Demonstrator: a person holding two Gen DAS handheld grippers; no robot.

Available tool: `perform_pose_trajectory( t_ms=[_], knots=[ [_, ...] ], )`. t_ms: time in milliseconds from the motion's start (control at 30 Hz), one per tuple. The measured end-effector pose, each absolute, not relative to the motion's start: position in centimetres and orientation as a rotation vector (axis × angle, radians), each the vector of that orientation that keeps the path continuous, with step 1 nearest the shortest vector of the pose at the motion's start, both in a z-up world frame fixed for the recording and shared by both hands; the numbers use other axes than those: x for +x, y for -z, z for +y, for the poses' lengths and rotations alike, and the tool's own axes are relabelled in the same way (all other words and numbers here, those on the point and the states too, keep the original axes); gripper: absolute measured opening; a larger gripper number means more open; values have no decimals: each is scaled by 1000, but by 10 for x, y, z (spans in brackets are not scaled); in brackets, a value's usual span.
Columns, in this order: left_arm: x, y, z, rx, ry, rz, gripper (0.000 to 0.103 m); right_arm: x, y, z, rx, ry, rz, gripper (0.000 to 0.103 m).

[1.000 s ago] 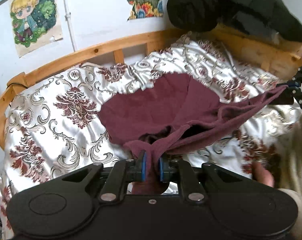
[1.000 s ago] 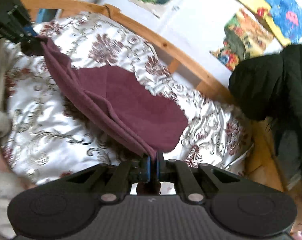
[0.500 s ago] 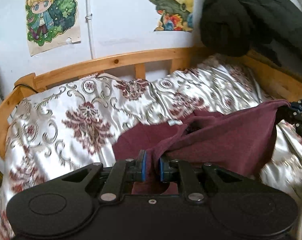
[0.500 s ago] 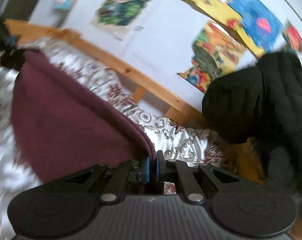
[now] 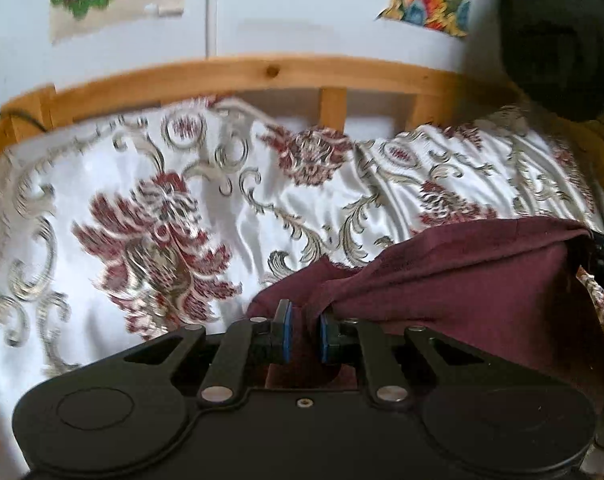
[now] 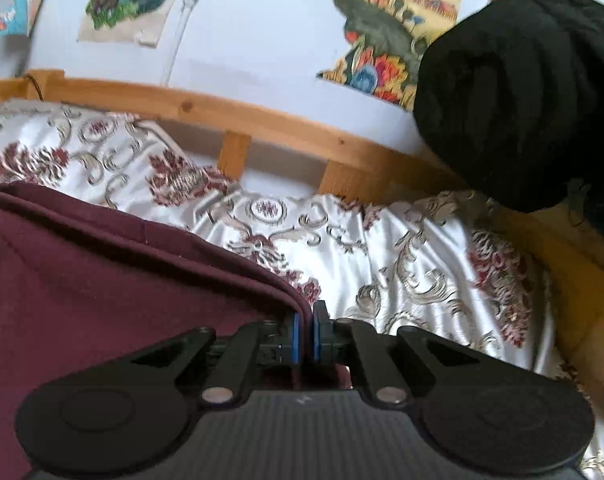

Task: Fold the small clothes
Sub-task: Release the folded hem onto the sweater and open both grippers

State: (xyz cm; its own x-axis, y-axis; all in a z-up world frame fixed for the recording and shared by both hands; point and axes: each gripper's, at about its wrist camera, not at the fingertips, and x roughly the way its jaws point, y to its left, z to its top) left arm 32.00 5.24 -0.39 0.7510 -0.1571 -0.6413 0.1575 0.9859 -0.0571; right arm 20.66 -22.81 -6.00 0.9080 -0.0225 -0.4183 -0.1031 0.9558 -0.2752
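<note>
Plainly, the maroon garment was stretched between the two grippers above the near part of the bed, one corner pinched in each so that its upper edge ran taut from one tool to the other and the rest hung below as a flat panel. The left gripper had its blue-padded fingers closed on a bunched fold of the cloth, which kept them a little apart; the right gripper had its fingers pressed almost together on the thin hem at the opposite corner. Holding it this way seemed meant to keep the fabric spread and free of wrinkles, so it could be laid down or doubled over cleanly. Whether its lower edge touched the bedding could not be told. Beyond it lay the satin bedspread, white with red floral and grey scroll figures, rumpled toward the far right. A wooden bed rail bounded the far side, with posters on the pale wall behind. A dark bundle of clothing sat at the far right, well apart from the garment.
</note>
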Motion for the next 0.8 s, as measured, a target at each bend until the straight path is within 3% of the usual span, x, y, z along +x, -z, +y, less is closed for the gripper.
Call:
perform_pose_trajectory(
  t_ms=[200,267,300,333,367,433,600,700,800],
  knots=[
    [337,31,56,-49,173,761,21,222,87,-227,-299,-53,499,8],
    [337,33,58,-71,158,774,39,222,89,-229,-293,-58,510,17],
    [335,31,60,-86,146,776,47,221,89,-231,-283,-59,511,33],
    [333,29,63,-96,130,776,67,220,89,-233,-270,-58,512,51],
    [329,26,66,-103,115,771,84,218,89,-237,-255,-56,509,57],
    [320,20,73,-117,91,750,95,217,88,-245,-211,-61,520,76],
    [297,20,87,-146,112,815,97,212,88,-263,-78,-92,579,94],
    [287,30,82,-129,129,880,92,207,92,-269,-5,-120,634,94],
    [282,40,68,-70,162,922,63,204,98,-272,38,-130,665,88]
  ],
)
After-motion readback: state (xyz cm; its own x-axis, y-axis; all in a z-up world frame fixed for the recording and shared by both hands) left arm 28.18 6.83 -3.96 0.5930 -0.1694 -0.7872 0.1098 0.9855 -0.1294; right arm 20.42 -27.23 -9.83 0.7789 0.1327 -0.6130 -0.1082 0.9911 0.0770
